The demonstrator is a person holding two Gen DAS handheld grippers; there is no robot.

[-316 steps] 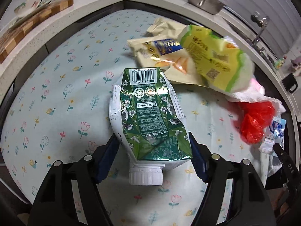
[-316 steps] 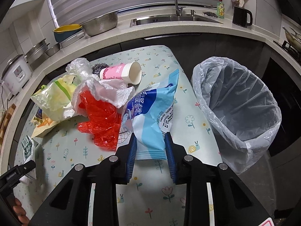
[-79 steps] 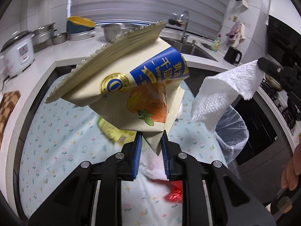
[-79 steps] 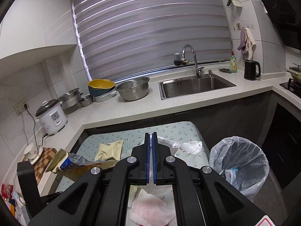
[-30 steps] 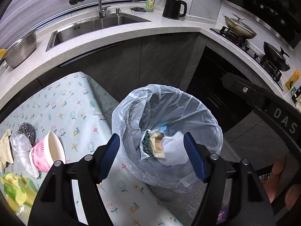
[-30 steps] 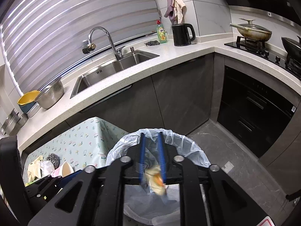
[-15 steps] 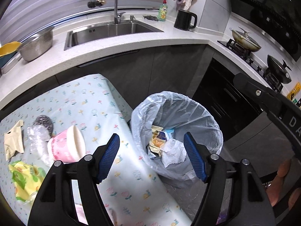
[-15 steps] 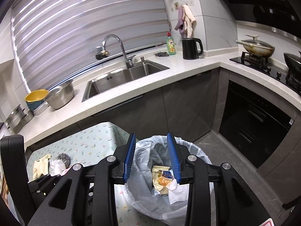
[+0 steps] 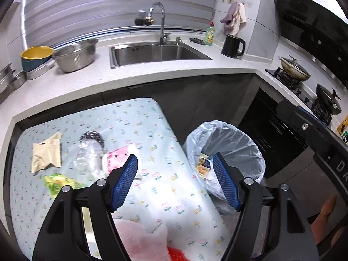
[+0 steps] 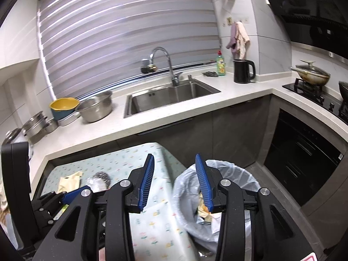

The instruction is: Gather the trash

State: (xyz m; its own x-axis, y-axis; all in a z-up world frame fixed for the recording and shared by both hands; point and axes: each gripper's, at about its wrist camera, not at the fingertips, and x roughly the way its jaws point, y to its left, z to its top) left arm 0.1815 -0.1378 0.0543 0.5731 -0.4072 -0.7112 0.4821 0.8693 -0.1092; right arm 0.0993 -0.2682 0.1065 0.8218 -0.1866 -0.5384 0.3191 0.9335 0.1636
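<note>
2 ribbed blue-padded grippers (image 9: 175, 181) (image 10: 175, 181), agape

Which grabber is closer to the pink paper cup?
Left. The left gripper hangs open just beside the pink paper cup, while the right gripper is open farther right, by the trash bin.

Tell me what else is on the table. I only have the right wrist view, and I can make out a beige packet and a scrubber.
Observer: A pink paper cup lies on its side just in front of the scrubber.
Operator: Anything closer to us?
Observer: Yes, a pink tissue sits at the near edge of the table, with a red scrap beside it.
Operator: Is the left tool carrying anything?
Observer: No. The left tool is wide open with nothing between its pads.
</note>
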